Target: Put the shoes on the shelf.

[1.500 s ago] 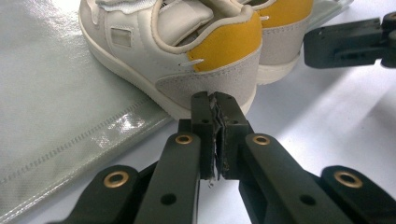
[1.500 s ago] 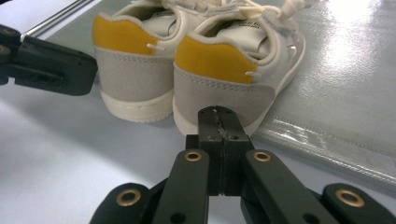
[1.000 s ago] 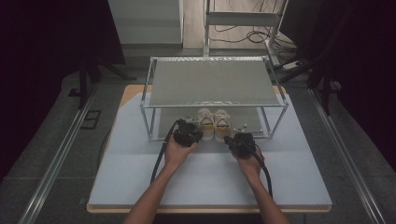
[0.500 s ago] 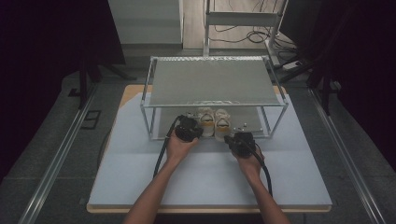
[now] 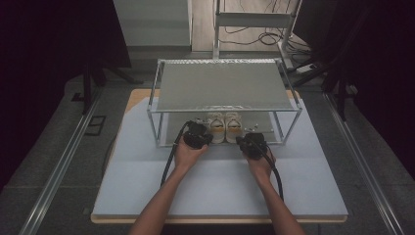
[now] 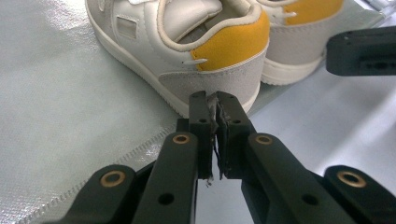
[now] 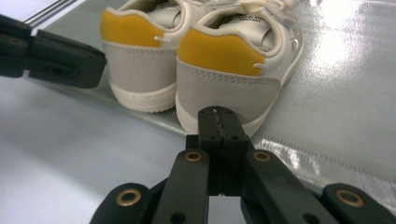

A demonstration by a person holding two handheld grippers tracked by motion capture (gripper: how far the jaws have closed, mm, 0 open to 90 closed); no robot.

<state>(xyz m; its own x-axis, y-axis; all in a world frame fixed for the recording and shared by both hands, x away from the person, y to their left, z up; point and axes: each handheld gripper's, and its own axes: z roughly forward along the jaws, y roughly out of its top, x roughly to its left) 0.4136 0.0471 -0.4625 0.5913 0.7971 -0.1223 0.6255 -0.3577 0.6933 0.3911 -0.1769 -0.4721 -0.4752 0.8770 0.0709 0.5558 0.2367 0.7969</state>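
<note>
Compared with a second ago, the shoes sit further back under the rack, on its lower shelf, and both hands have followed them in; the heels are now just inside the shelf's front edge, so the pushing-in seems almost finished. The left gripper has its jaws pressed together with nothing between them, its tips at the heel of the left shoe; the right gripper likewise has its jaws pressed together and empty, its tips against the heel of the right shoe. In the high view both forearms reach forward side by side, the hands level and low; each gripper points straight at its own shoe.
</note>
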